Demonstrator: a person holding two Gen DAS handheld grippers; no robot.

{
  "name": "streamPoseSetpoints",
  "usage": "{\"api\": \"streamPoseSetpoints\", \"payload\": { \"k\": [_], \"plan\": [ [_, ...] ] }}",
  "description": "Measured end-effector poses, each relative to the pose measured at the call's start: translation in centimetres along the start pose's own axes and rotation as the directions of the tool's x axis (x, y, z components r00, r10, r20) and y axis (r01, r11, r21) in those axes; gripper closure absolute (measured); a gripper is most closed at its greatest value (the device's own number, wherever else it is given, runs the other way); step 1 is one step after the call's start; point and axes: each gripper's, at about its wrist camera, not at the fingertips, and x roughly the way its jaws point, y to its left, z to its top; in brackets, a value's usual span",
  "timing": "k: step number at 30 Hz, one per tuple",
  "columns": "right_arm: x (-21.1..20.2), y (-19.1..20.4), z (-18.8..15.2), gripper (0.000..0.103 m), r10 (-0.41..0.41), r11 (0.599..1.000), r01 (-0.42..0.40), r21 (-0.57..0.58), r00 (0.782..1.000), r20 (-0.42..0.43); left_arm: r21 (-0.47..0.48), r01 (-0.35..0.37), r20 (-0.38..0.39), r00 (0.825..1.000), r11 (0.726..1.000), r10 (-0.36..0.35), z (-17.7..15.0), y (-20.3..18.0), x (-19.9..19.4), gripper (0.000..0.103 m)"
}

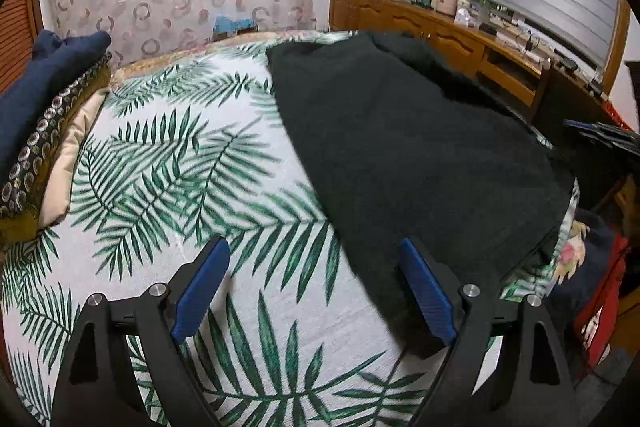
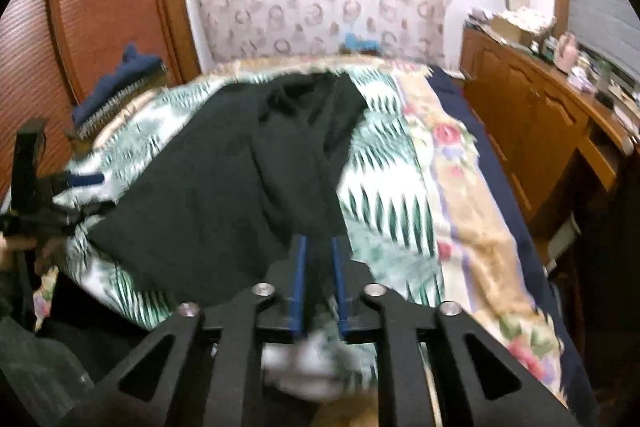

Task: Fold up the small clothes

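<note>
Dark green garment (image 1: 420, 155) is spread on the leaf-print bed (image 1: 168, 163), its near edge pinched by the right claw (image 2: 319, 259), while the left claw (image 1: 316, 291) is held spread beside its left corner.

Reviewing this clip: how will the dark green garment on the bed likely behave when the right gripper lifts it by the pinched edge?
Probably floppy: the dark green garment already sags in loose folds from the right gripper, which is nearly closed on its edge. It looks like thick knit, so likely somewhat heavy and clingy rather than slippery. The unheld side may drag across the leaf-print bedspread.
</note>
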Motion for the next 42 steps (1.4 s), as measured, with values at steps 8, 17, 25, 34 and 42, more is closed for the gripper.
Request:
{"api": "streamPoseSetpoints", "payload": {
  "k": [8,17,25,34,42],
  "plan": [
    [5.3,0.8,5.7,0.068,0.046,0.996,-0.043,-0.073,0.998,0.042,-0.036,0.002,0.076,0.997,0.999,0.001,1.5,0.2,-1.0,0.015],
    [14.5,-1.2,12.1,0.068,0.088,0.996,-0.085,0.034,0.993,-0.081,-0.050,0.000,0.085,0.996,0.999,0.004,2.0,0.9,-0.7,0.015],
    [16.6,-1.2,12.5,0.102,0.131,0.991,-0.128,0.030,0.978,-0.160,-0.060,0.009,0.072,0.997,0.998,-0.005,1.2,1.1,-0.5,0.015],
    [12.8,-6.2,13.5,0.103,-0.155,0.977,0.159,0.143,0.987,-0.038,-0.061,0.014,0.063,0.998,0.998,-0.010,1.1,1.0,-0.2,0.015],
    [13.1,-5.3,14.2,0.103,-0.195,0.973,0.195,0.121,0.981,-0.008,-0.058,0.013,0.057,0.998,0.998,-0.010,1.0,1.1,-0.1,0.015]
  ]
}}
